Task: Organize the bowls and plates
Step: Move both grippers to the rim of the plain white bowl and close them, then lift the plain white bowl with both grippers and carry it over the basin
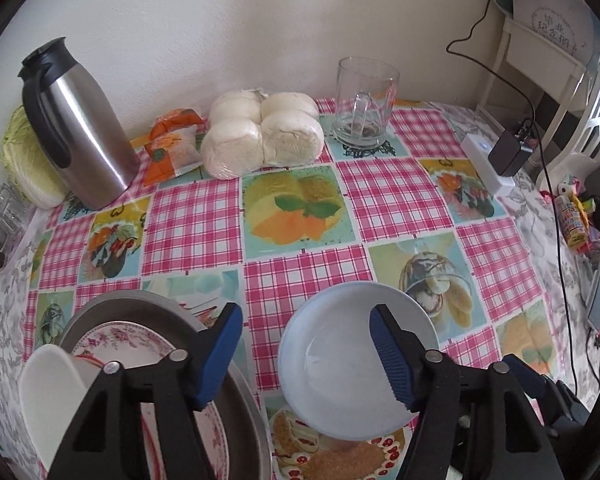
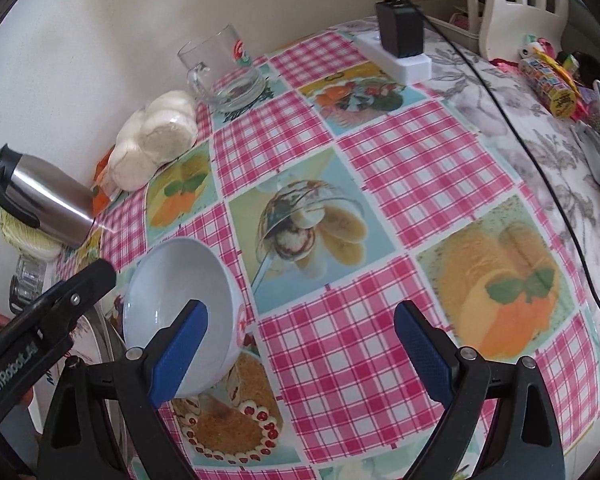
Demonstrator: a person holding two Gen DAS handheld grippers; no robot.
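Both grippers hang wide open, holding nothing: left gripper (image 1: 306, 356), right gripper (image 2: 300, 356); white bowl (image 1: 356, 364) sits tilted near the table's front edge, probably waiting to join the floral plate (image 1: 136, 344) in the metal pan (image 1: 244, 432) just beside it.
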